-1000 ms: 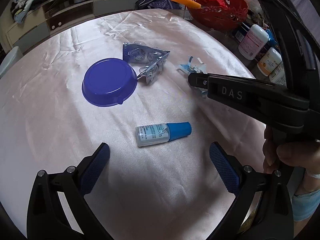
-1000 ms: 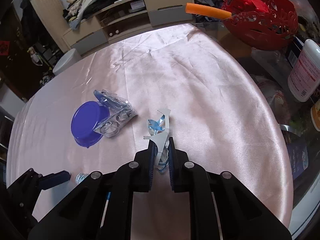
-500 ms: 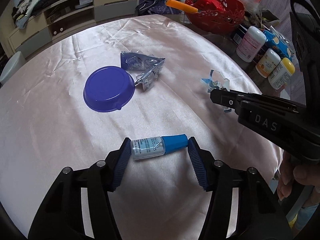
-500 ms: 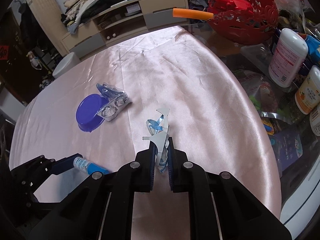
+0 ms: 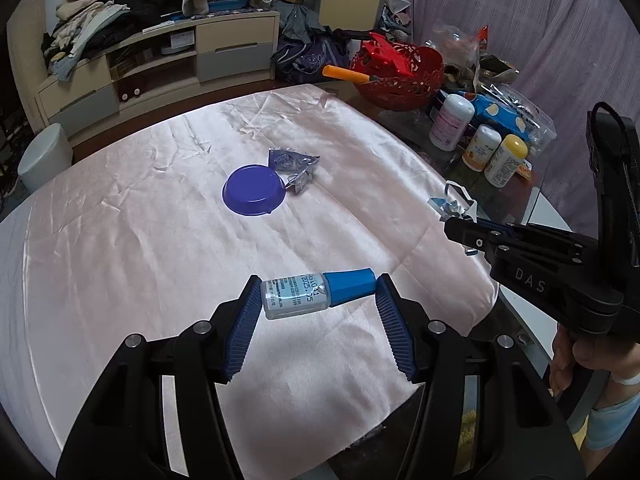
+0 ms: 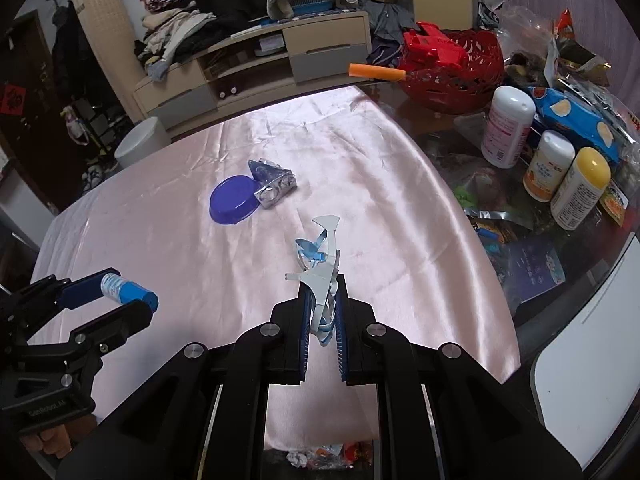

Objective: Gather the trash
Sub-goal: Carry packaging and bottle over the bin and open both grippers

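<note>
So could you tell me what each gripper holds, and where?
Left gripper clamps the bottle end to end, base and cap. Right gripper pinches the wrapper's lower end.

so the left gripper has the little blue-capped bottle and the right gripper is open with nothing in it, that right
Not quite. The left gripper does hold the blue-capped bottle end to end, but the right gripper is not empty: its fingers are shut on a crumpled blue and white wrapper, as the right wrist view shows.
</note>
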`<state>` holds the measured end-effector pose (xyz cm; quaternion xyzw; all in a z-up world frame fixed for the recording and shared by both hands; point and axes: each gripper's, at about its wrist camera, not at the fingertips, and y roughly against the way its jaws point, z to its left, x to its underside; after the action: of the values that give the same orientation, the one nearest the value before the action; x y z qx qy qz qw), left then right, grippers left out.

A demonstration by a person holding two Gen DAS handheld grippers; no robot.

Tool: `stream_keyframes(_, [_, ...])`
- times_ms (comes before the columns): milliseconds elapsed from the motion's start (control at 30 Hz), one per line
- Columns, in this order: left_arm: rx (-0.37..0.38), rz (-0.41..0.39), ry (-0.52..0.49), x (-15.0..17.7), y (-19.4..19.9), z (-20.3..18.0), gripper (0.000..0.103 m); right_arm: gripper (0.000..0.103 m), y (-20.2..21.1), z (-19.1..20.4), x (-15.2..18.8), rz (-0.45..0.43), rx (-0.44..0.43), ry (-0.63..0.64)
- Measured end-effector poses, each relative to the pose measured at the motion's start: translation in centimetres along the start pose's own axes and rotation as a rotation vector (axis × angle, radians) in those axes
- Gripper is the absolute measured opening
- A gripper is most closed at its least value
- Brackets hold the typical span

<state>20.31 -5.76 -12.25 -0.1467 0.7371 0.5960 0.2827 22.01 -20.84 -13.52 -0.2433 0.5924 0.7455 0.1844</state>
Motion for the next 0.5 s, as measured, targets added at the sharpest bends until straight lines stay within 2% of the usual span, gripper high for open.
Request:
stream_keyframes(233, [0.028, -0.005, -0.025, 3.5, 3.4, -1.0, 0.055, 0.013, 3.9, 0.7, 4.0, -0.019, 0.016, 0.012])
stream_keyframes(500, [0.042, 0.016, -0.071, 7.9, 4.4, -2.5, 0.055, 0.013, 5.2, 0.4, 9.3, 0.012, 0.034, -0.002])
